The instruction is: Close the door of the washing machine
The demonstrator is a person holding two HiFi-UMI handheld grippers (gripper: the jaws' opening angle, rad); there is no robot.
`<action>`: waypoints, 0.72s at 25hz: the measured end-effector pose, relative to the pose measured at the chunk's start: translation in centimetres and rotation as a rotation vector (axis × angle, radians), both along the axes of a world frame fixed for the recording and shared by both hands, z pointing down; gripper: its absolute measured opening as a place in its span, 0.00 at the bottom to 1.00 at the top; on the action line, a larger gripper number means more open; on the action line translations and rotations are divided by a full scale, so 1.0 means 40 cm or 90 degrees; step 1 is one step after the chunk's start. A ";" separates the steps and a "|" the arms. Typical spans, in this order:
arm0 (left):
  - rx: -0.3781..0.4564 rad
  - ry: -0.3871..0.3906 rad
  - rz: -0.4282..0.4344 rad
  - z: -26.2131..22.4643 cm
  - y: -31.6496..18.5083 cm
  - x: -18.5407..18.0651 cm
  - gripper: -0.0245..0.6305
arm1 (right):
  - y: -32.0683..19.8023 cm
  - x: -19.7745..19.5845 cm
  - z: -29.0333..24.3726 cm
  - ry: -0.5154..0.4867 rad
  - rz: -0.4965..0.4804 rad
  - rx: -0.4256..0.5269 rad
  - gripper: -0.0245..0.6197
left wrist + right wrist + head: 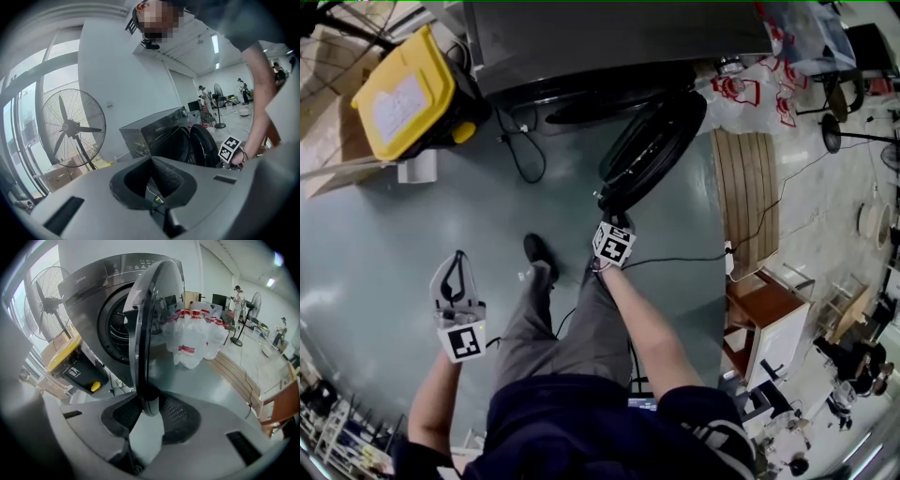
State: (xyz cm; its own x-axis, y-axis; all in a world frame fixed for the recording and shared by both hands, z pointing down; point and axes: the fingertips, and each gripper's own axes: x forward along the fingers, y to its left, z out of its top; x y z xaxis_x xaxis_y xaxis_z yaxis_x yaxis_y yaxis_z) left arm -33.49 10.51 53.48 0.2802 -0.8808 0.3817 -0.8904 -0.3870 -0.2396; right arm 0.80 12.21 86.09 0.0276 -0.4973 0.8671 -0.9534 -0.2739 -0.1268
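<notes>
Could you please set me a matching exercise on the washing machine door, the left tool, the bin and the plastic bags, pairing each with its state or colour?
Things:
1. door
2. left tool
3. bin
4. plastic bags

States or colours:
A. yellow lid
B. white with red print
C. swung open, its edge between the jaws of the right tool
D. shut, with nothing in it

Pairs: 1-C, 2-D, 3-A, 4-B

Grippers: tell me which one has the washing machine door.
The right gripper: the edge of the washing machine door sits between its jaws. The left gripper holds nothing.
</notes>
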 end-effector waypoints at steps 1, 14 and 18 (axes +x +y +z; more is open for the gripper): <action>-0.001 -0.001 -0.001 0.002 0.001 -0.007 0.07 | -0.005 -0.007 0.001 0.001 0.004 -0.001 0.24; -0.006 -0.008 -0.035 0.016 -0.011 -0.111 0.07 | -0.100 -0.111 0.004 -0.015 0.041 0.007 0.25; 0.002 -0.012 -0.038 0.010 -0.008 -0.126 0.07 | -0.113 -0.123 0.007 -0.017 0.032 0.009 0.27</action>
